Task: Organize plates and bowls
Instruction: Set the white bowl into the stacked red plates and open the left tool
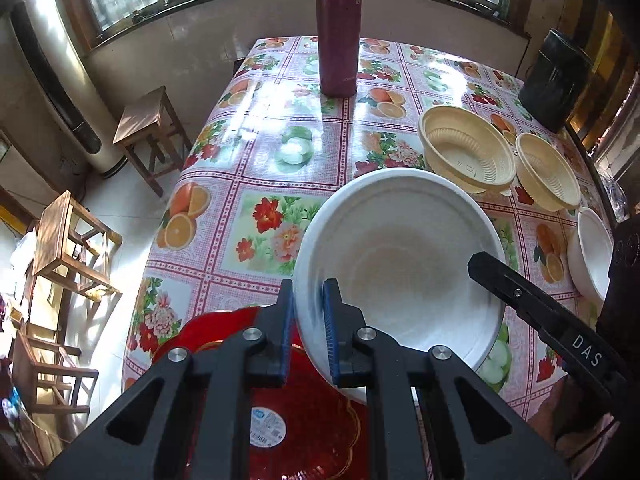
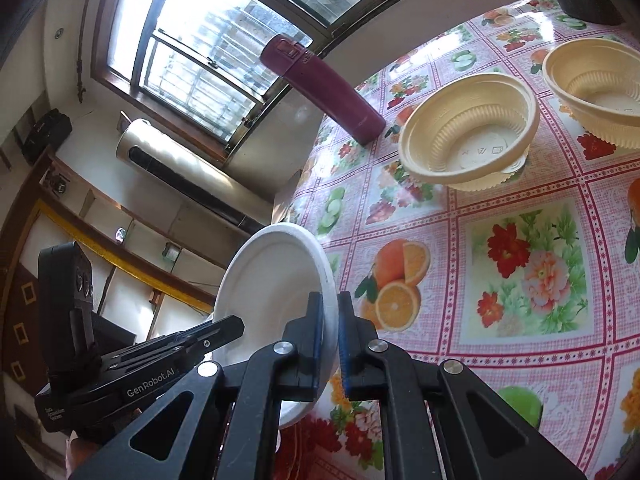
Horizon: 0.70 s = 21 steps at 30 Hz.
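A white plate (image 1: 400, 256) is held above the table, tilted, over a red plate (image 1: 312, 412) at the near edge. My left gripper (image 1: 307, 332) is shut on its left rim. My right gripper (image 2: 330, 340) is shut on its opposite rim (image 2: 280, 288); its finger shows in the left wrist view (image 1: 520, 292). Two beige ribbed bowls (image 1: 464, 152) (image 1: 548, 176) stand on the table at the right, also in the right wrist view (image 2: 468, 136) (image 2: 596, 88). A white bowl (image 1: 592, 256) sits at the far right edge.
A maroon thermos (image 1: 338, 28) stands at the back middle of the flowered tablecloth (image 1: 248, 184). A black pot (image 1: 556, 80) stands at the back right corner. Wooden stools (image 1: 148, 128) (image 1: 68, 244) are on the floor to the left.
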{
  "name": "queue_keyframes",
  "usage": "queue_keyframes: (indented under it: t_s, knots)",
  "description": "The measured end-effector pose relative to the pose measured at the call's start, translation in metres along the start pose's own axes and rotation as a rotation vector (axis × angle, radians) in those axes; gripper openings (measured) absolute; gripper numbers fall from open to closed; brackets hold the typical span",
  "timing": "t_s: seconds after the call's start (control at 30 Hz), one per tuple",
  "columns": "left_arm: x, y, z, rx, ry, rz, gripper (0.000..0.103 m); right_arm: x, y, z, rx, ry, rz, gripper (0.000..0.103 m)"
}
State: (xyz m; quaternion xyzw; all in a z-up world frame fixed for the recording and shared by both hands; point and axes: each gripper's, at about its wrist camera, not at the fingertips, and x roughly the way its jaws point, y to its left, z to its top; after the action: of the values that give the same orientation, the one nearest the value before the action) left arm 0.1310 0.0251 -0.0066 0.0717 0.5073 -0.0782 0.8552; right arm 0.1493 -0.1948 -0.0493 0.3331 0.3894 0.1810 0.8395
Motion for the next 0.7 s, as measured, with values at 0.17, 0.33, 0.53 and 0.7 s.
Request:
queue_keyframes:
  t_s: [0.17,0.33,0.53,0.7]
  knots:
    - [-0.027,0.031,-0.035,-0.009,-0.021,0.031,0.013,0.001,0.04,-0.029,-0.075,0.042,0.033,0.007]
    - [-0.028,0.054,-0.07,-0.037,-0.006,0.056,0.013,0.011,0.071,-0.062,-0.164,0.095,0.012,0.007]
    - [-0.006,0.07,-0.105,-0.077,0.054,0.058,0.015,0.032,0.083,-0.096,-0.228,0.158,-0.049,0.007]
    - [0.006,0.073,-0.118,-0.089,0.073,0.099,0.016,0.048,0.094,-0.116,-0.337,0.168,-0.133,0.008]
